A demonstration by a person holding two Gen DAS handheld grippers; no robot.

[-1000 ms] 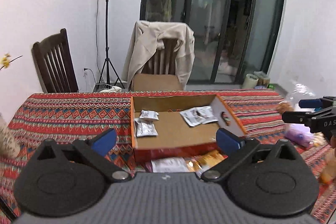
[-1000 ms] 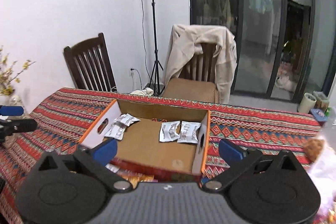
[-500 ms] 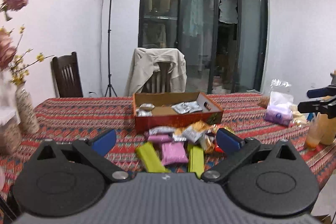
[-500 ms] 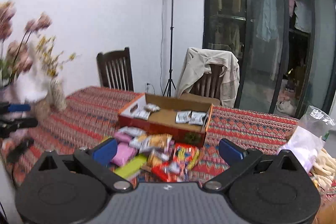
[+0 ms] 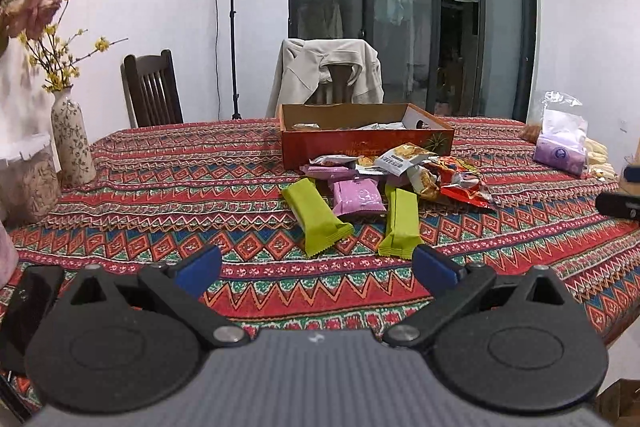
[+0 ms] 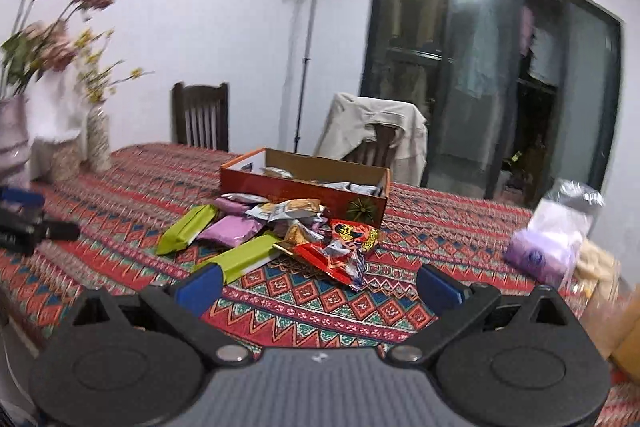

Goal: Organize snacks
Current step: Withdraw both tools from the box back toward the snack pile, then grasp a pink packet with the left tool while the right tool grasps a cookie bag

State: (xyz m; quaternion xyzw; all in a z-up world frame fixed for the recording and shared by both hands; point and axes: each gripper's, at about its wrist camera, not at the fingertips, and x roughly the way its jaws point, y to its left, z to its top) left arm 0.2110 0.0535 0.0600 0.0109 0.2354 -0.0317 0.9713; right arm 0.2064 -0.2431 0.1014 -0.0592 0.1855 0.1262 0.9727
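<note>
Snacks point(image 5: 372, 183) lie in a loose, overlapping heap on the patterned counter point(image 5: 180, 187), just in front of the cardboard box point(image 5: 366, 139), with two green bars point(image 5: 316, 215) nearest the left tool point(image 5: 316, 267), whose jaws stand wide apart and empty. Because the slick wrappers overlap, a grab could likely snag two packets or skid one off the heap. Several silver packets already lie inside the box, and at the far right the right tool point(image 6: 318, 285) is likewise spread and holding nothing.

Box point(image 5: 366, 141) wall hides most packets point(image 5: 384, 126) inside
</note>
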